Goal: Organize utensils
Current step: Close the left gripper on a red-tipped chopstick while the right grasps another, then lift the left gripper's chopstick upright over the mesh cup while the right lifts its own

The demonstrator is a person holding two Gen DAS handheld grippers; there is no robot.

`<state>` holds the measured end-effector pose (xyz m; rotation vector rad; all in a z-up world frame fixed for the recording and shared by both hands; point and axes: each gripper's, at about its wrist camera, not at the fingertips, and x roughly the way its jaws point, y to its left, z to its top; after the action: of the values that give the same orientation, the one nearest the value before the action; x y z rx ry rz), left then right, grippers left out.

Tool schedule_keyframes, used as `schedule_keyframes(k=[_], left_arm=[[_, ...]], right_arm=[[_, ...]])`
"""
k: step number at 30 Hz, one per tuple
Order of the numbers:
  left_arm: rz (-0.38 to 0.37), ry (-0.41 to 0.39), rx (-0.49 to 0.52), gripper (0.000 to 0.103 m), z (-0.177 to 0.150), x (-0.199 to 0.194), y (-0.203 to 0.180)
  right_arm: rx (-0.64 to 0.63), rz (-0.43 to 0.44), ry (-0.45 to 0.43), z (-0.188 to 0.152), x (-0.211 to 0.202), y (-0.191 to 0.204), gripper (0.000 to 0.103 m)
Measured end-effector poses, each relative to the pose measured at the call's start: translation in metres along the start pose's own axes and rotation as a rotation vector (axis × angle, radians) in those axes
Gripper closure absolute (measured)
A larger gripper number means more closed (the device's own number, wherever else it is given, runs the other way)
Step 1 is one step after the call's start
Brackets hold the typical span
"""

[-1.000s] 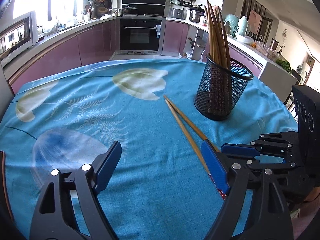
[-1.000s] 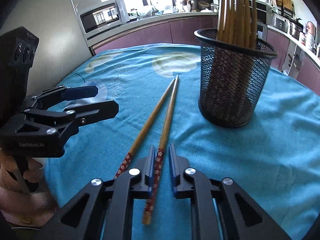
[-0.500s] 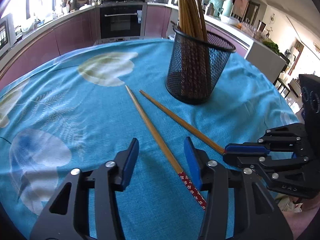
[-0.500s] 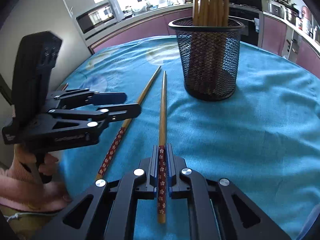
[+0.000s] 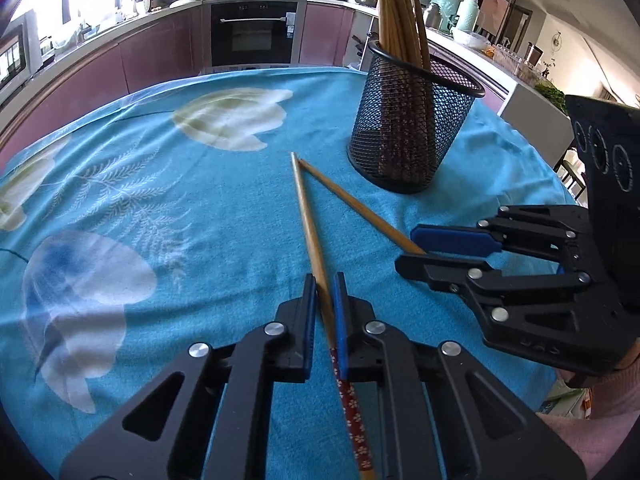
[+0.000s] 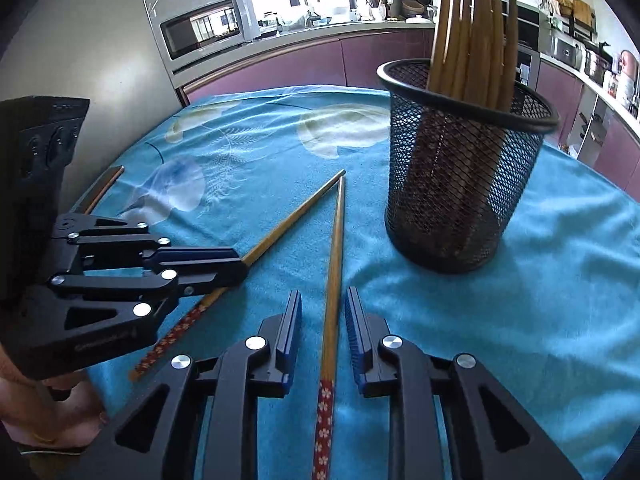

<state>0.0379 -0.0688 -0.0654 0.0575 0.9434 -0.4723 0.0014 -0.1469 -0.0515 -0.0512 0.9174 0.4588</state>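
Two wooden chopsticks with red flowered ends lie on the blue tablecloth, tips meeting in a V. My left gripper [image 5: 324,288] is shut on one chopstick [image 5: 308,216]; this shows from the side in the right wrist view [image 6: 236,266]. My right gripper [image 6: 322,306] is open, its fingers either side of the other chopstick [image 6: 334,264] without touching it. In the left wrist view the right gripper [image 5: 412,248] sits over that chopstick [image 5: 352,204]. A black mesh cup [image 5: 408,128] [image 6: 456,176] holds several upright chopsticks.
The round table has a blue floral cloth [image 5: 160,200]. Kitchen counters, an oven [image 5: 252,36] and a microwave [image 6: 208,28] stand behind it. A chair back edge [image 6: 104,188] shows at the table's left rim.
My left gripper has closed on its chopstick. My right gripper, shut on the other chopstick half a second ago, has opened and the chopstick lies between its fingers.
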Motion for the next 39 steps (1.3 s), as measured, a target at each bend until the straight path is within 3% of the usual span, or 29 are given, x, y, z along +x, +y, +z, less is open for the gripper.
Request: schedule_keyframes(k=[2,5,9,13,15,19,28,39], left_arm=[[-0.003,0.006,-0.001,0.093,-0.002,-0.001,0.000],[0.004,-0.008,0.001,0.069,0.001,-0.002,-0.002],[0.015,-0.017,0.007,0.069,0.005,0.000,0.001],[0.014,-0.002,0.000,0.073,0.011,0.009,0.004],[0.016,0.001,0.000,0.084,0.014,0.012,0.005],[0.014,-0.001,-0.012,0.094,0.015,0.014,0.006],[-0.003,-0.035,-0.023,0.095,0.013,0.004,0.003],[-0.103,-0.087,-0.079,0.095,0.015,-0.024,0.010]], right_arm=[[-0.011,-0.008,0.002,0.001,0.002,0.001,0.083],[0.004,-0.005,0.000,0.001,0.001,-0.003,0.088],[0.046,0.003,-0.010,-0.001,0.000,-0.010,0.097],[0.092,0.034,-0.019,-0.003,0.000,-0.017,0.097],[0.106,0.039,-0.027,-0.003,-0.003,-0.020,0.097],[0.144,0.080,-0.048,-0.004,-0.008,-0.026,0.097],[0.171,0.159,-0.106,-0.003,-0.022,-0.029,0.097],[0.176,0.233,-0.161,-0.001,-0.037,-0.026,0.097]])
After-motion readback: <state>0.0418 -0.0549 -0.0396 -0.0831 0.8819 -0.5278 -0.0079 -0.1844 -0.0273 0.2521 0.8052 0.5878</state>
